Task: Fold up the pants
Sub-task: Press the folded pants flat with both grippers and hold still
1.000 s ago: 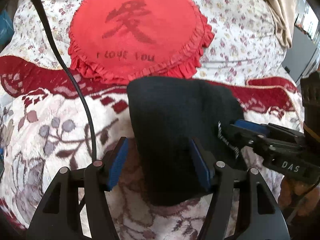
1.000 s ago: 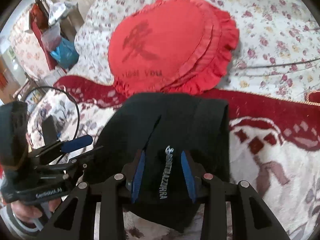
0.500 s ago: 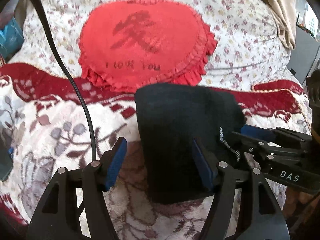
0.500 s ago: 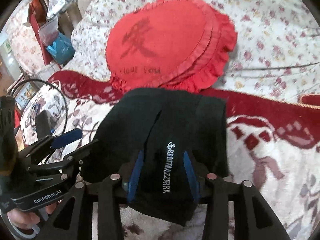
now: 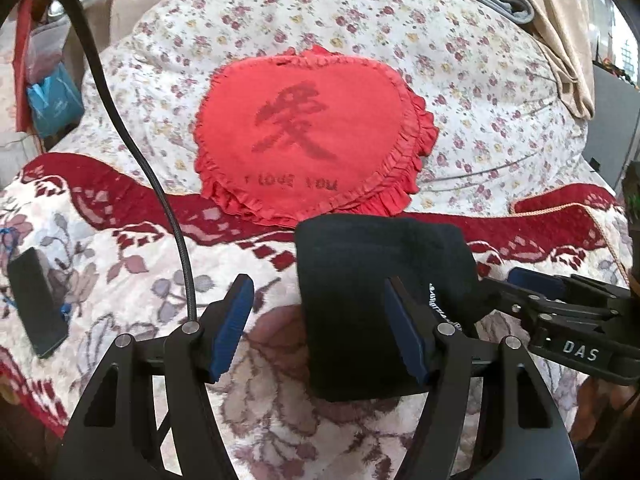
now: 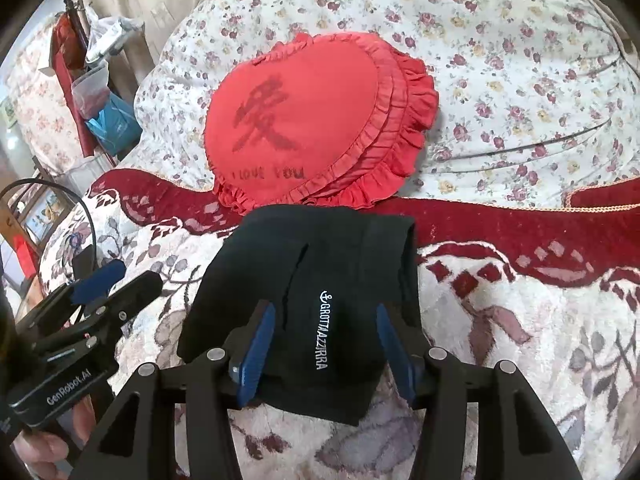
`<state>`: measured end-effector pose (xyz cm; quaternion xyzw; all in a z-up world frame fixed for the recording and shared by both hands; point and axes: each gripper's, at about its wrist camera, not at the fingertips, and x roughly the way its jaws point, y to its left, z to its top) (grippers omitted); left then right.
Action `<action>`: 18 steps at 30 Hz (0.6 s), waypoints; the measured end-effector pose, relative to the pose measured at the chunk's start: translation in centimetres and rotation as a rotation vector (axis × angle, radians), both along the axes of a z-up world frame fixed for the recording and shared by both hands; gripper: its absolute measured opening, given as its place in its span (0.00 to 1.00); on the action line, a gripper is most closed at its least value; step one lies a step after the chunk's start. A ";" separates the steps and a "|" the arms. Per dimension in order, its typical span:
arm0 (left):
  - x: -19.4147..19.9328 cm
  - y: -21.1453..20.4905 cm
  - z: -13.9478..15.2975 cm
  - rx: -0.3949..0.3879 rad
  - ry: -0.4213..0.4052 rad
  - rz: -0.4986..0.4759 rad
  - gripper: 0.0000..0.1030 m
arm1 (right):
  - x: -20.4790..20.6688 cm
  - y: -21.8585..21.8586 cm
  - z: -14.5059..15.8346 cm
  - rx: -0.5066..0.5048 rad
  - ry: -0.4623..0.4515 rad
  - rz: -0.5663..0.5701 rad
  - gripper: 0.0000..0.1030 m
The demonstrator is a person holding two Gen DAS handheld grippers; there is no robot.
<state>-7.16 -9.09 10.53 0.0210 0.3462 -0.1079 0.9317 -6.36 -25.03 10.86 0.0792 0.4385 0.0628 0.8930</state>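
Note:
The black pants (image 5: pixel 380 300) lie folded in a compact bundle on the patterned blanket (image 5: pixel 120 280), just below the red heart cushion. My left gripper (image 5: pixel 320 330) hovers open over the bundle's left edge, and its pads touch no cloth. In the right wrist view the pants (image 6: pixel 320 264) show a white brand print. My right gripper (image 6: pixel 325 340) straddles that print. Its jaws are opening, the cloth lies between them and the pads stand off it. Each gripper shows in the other's view: right gripper (image 5: pixel 516 290), left gripper (image 6: pixel 120 284).
A red heart cushion (image 5: pixel 308 136) rests on the floral duvet (image 5: pixel 480 80) behind the pants. A black phone (image 5: pixel 36 304) lies on the blanket at the left, and a black cable (image 5: pixel 132 148) runs across it. Bags (image 6: pixel 108 112) stand beyond the bed's left side.
Both grippers have drawn back and up from the pants. The right jaws have widened off the cloth. The bundle stays folded on the blanket.

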 end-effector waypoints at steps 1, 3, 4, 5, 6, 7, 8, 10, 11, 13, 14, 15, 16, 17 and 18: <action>-0.1 0.0 0.1 0.007 -0.004 0.005 0.65 | -0.2 0.0 0.2 0.000 -0.004 -0.001 0.51; -0.4 -0.1 0.3 0.026 -0.006 0.012 0.65 | -0.5 -0.1 0.3 0.003 -0.005 -0.001 0.52; -0.6 -0.1 0.4 0.034 -0.006 0.011 0.65 | -0.6 0.0 0.4 0.003 -0.002 -0.001 0.53; -0.7 -0.2 0.4 0.042 -0.007 0.012 0.65 | -0.7 0.0 0.3 0.003 0.001 0.000 0.56; -0.9 -0.3 0.5 0.051 -0.009 0.012 0.65 | -0.7 0.0 0.3 0.004 0.003 0.000 0.57; -1.1 -0.5 0.5 0.063 -0.014 0.012 0.65 | -0.8 0.0 0.2 0.008 0.007 0.001 0.57; -1.2 -0.6 0.6 0.070 -0.019 0.012 0.65 | -0.8 -0.1 0.1 0.012 0.010 0.003 0.57; -1.5 -0.7 0.6 0.069 -0.026 0.007 0.65 | -0.8 -0.1 0.1 0.012 0.013 0.001 0.57; -1.7 -0.6 0.7 0.061 -0.028 0.005 0.65 | -0.9 -0.1 0.1 0.012 0.013 0.001 0.57; -1.8 -0.6 0.8 0.054 -0.030 0.004 0.65 | -1.0 -0.1 0.2 0.013 0.011 0.003 0.57; -1.8 -0.6 0.8 0.060 -0.032 0.006 0.65 | -1.0 -0.1 0.3 0.012 0.010 0.005 0.57; -1.8 -0.6 0.8 0.061 -0.032 0.006 0.65 | -1.0 -0.1 0.3 0.010 0.010 0.007 0.57; -1.9 -0.5 0.9 0.060 -0.033 0.006 0.65 | -1.0 -0.1 0.3 0.011 0.011 0.005 0.57; -1.9 -0.5 0.9 0.056 -0.035 0.004 0.65 | -1.0 0.0 0.3 0.014 0.012 0.004 0.57; -1.9 -0.5 0.9 0.051 -0.037 0.004 0.65 | -1.0 0.0 0.2 0.016 0.015 0.004 0.58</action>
